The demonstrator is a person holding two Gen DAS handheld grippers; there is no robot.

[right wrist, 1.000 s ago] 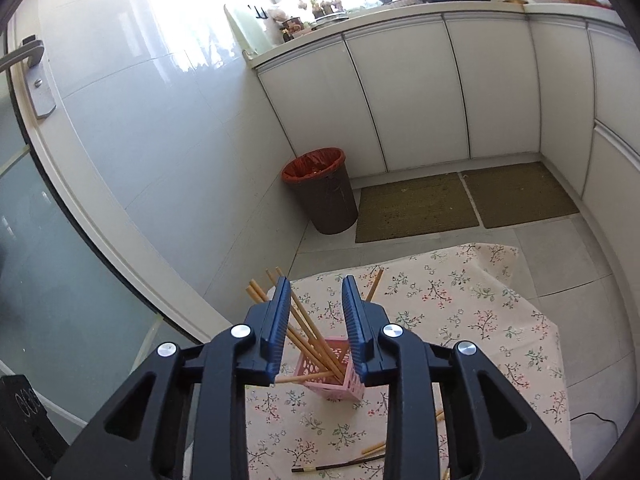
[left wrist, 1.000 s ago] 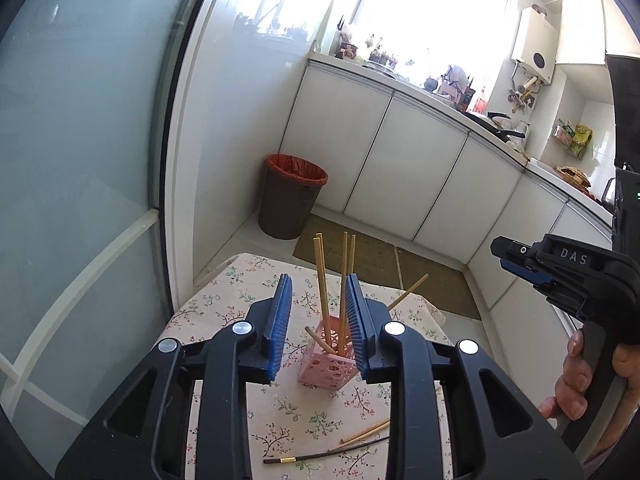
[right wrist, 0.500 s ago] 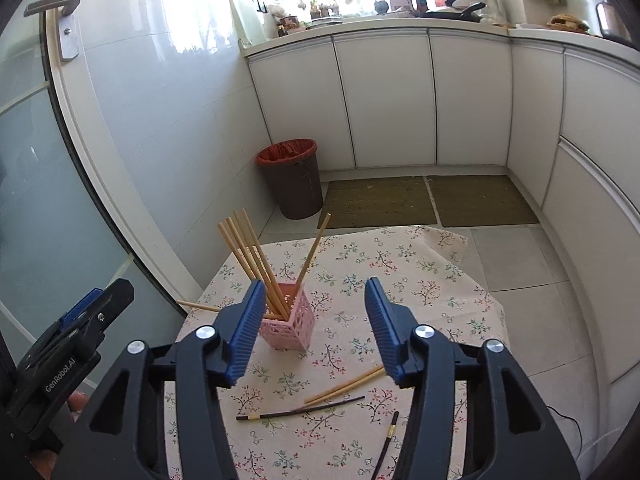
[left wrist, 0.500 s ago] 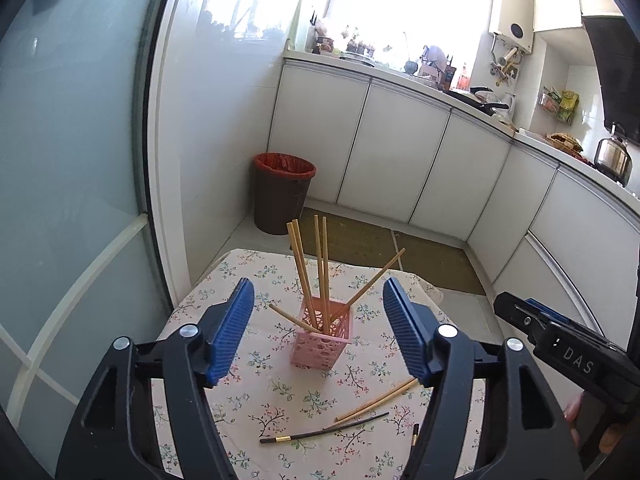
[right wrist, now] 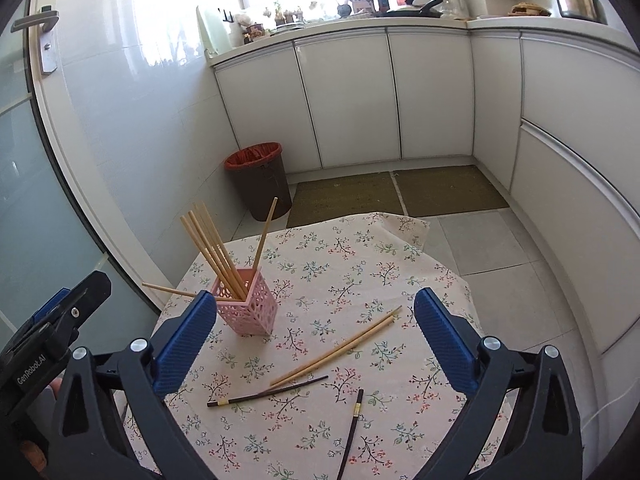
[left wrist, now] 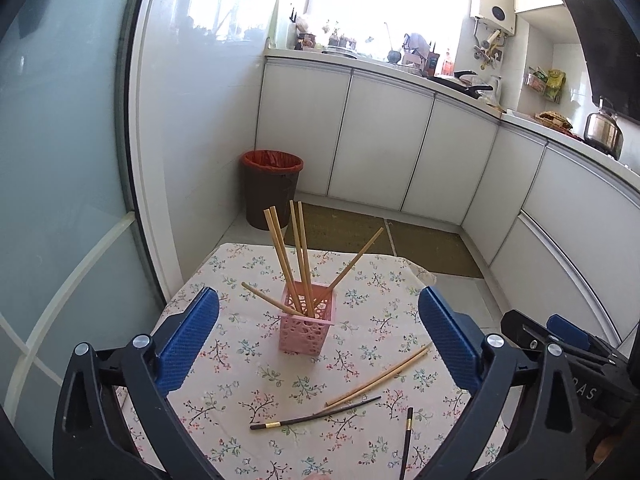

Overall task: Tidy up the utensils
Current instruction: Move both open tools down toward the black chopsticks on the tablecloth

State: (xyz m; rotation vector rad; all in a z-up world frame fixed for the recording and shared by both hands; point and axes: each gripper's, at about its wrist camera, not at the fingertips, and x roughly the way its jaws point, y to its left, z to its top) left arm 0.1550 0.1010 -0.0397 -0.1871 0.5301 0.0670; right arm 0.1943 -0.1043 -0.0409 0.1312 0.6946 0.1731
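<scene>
On the flowered worktop (right wrist: 360, 264) the pink perforated holder (right wrist: 246, 304) stands upright with six bamboo chopsticks inside – light and likely to tip if knocked. Nearer lie two loose bamboo chopsticks (right wrist: 338, 346) and two dark chopsticks (right wrist: 267, 391) – stiff, thin, probably slippery; a pinch near mid-length looks best. Left gripper (left wrist: 318, 342) and right gripper (right wrist: 316, 344) have just been opening; their fingers are spread wide, nothing between them.
</scene>
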